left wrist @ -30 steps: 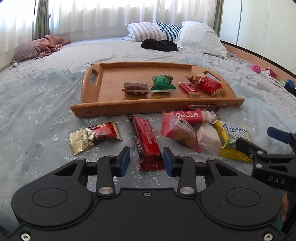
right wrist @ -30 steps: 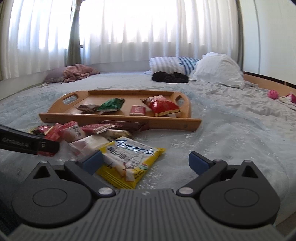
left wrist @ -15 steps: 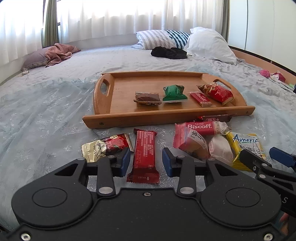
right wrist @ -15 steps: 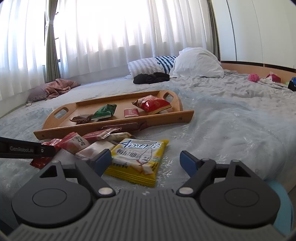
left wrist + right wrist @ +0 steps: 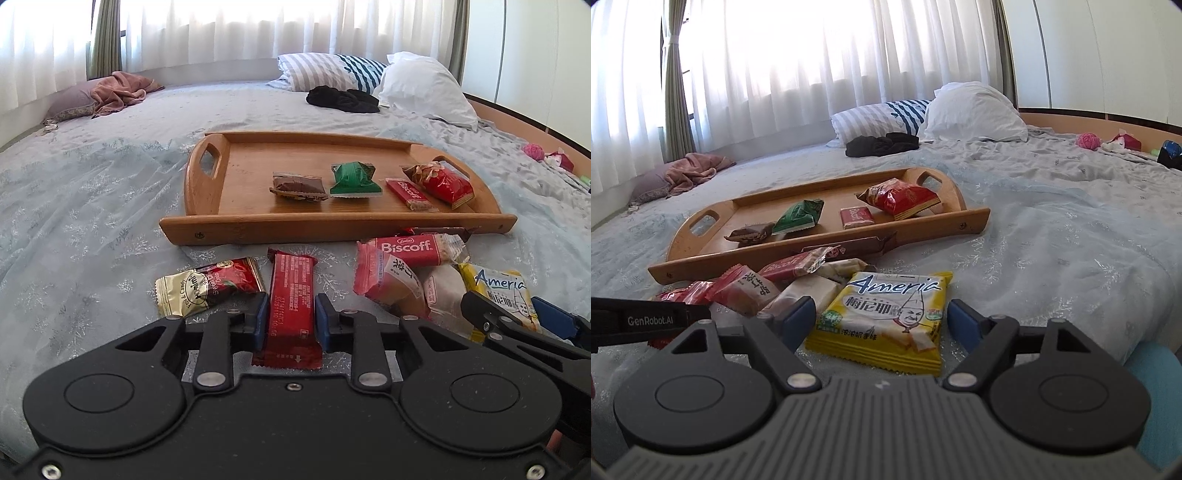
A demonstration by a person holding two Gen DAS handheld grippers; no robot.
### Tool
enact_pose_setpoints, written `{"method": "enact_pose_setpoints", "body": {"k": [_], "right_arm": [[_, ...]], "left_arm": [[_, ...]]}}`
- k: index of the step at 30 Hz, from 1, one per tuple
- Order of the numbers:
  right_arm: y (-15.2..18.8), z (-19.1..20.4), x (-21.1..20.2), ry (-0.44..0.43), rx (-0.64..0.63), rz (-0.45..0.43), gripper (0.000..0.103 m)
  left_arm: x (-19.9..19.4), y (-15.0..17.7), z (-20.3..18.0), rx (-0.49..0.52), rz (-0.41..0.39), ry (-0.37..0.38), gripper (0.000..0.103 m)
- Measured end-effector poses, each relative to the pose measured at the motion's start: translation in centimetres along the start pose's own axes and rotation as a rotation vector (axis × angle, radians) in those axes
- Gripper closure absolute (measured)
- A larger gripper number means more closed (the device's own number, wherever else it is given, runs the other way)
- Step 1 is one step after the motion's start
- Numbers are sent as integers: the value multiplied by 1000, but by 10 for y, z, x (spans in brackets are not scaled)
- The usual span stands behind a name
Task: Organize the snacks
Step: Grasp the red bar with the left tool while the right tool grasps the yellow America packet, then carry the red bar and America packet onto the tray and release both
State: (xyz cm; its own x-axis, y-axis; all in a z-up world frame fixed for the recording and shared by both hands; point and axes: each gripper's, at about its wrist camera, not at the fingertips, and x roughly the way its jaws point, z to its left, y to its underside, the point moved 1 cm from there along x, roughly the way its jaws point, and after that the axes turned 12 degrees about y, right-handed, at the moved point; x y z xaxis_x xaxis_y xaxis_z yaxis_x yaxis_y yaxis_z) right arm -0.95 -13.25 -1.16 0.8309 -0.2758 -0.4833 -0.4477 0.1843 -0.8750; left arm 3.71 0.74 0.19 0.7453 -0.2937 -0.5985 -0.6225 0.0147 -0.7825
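On the bed, my left gripper (image 5: 291, 319) is shut on the near end of a long red snack bar (image 5: 291, 284), which lies flat. My right gripper (image 5: 881, 317) straddles a yellow Ameria pack (image 5: 894, 295). Its jaws are closing, the pads close beside the pack's edges without pressing. A wooden tray (image 5: 332, 225) beyond holds a brown pack (image 5: 297, 186), a green pack (image 5: 354, 179), a small Biscoff (image 5: 408, 192) and a red bag (image 5: 443, 182). Loose in front lie a gold-and-red candy pack (image 5: 207, 286), a Biscoff pack (image 5: 410, 249) and a pink pack (image 5: 384, 280).
A brown bar (image 5: 849, 247) lies against the tray's front rim (image 5: 945, 223). Pillows (image 5: 424, 85) and a black garment (image 5: 343, 99) sit at the bed's head, a pink cloth (image 5: 122, 88) far left. The mattress edge (image 5: 1137, 332) drops off right of the yellow pack.
My left jaws have shut onto the red bar. My right jaws have narrowed around the yellow pack, and that gripper has rolled and shifted a little.
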Motion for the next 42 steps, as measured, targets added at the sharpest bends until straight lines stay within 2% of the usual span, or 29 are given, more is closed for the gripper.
{"method": "enact_pose_setpoints", "body": {"k": [3, 5, 8, 14, 27, 38, 42], "right_arm": [[-1, -1, 3, -3, 9, 9, 24], [-2, -1, 3, -25, -2, 10, 34], [-5, -4, 2, -42, -22, 12, 41], [-11, -13, -3, -49, -13, 13, 43], [-32, -23, -7, -50, -33, -73, 43], [-63, -23, 1, -90, -74, -149, 43], [-74, -24, 10, -112, -80, -147, 43]], "left_arm": [[0, 0, 1, -6, 0, 4, 80], [-2, -1, 2, -22, -2, 10, 80], [-5, -3, 2, -37, -4, 18, 80], [-15, -7, 0, -33, -29, 32, 80], [-28, -34, 7, -62, -82, 40, 80], [-21, -66, 16, -58, -124, 26, 80], [-13, -78, 22, -78, -124, 36, 80]]}}
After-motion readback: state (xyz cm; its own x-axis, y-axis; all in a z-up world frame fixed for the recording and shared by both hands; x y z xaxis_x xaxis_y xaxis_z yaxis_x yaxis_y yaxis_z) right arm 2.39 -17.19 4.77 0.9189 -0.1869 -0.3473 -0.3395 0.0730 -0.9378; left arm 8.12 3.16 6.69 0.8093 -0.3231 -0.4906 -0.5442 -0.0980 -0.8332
